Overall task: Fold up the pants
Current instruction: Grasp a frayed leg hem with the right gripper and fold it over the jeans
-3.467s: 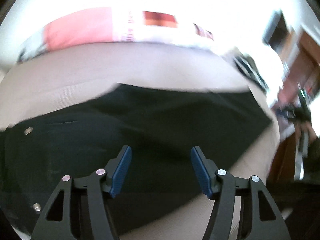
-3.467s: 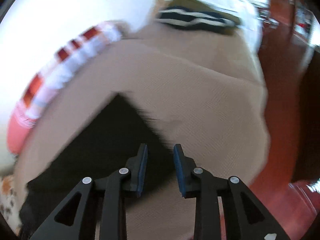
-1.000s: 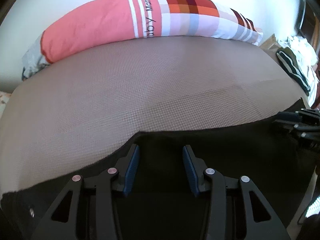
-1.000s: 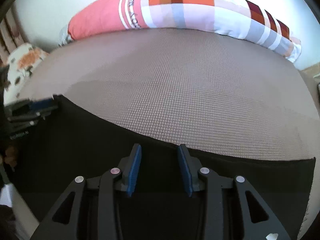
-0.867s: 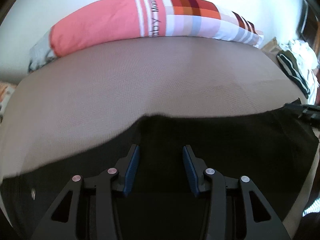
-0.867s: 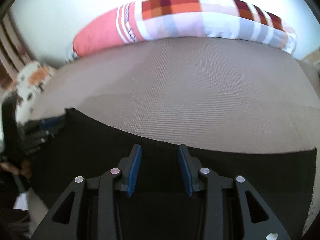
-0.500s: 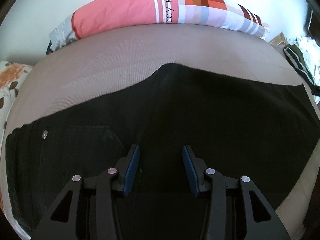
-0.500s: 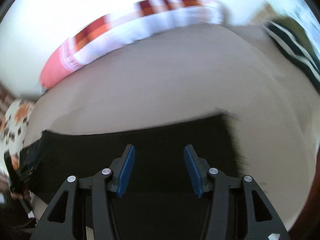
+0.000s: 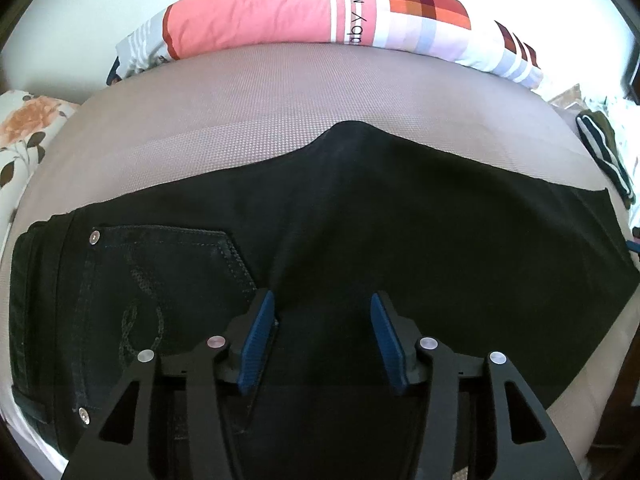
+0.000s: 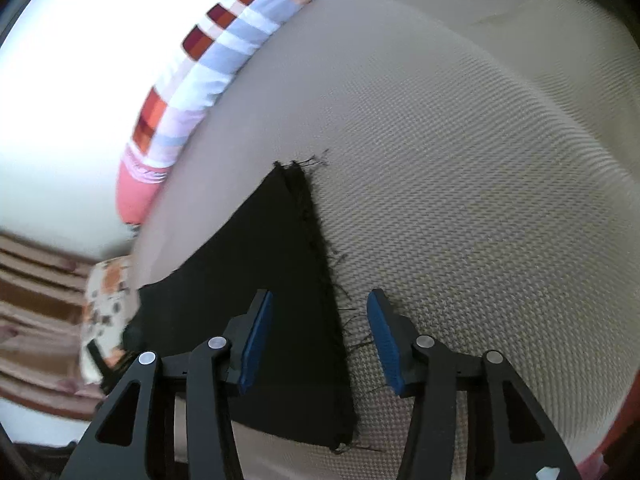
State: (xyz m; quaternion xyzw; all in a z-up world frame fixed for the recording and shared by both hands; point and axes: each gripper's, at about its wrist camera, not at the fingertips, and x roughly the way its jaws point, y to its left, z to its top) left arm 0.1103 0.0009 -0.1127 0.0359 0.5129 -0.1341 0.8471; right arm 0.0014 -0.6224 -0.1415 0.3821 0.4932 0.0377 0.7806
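Observation:
Black pants [image 9: 400, 220] lie flat on the taupe bed [image 9: 240, 112], waistband and back pocket [image 9: 160, 280] at the left, legs running right. My left gripper [image 9: 322, 332] hovers over the seat area. Its jaws are opening, and only flat cloth lies below them, nothing pinched. In the right wrist view the frayed hem end of the pants [image 10: 272, 260] lies on the bed [image 10: 460, 160]. My right gripper [image 10: 316, 336] straddles the hem edge. Its jaws are closing, and the pads stand apart from the cloth.
A long pink and checked pillow [image 9: 280, 12] lines the far edge by the wall, also the pillow [image 10: 200, 72] in the right view. A floral cushion [image 9: 24, 132] sits at the left end. A striped dark garment [image 9: 604, 152] lies at the right end.
The left view pulled back, so the waistband and pocket now show, and its jaws widened. The right gripper swept along the leg to the frayed hem and rolled.

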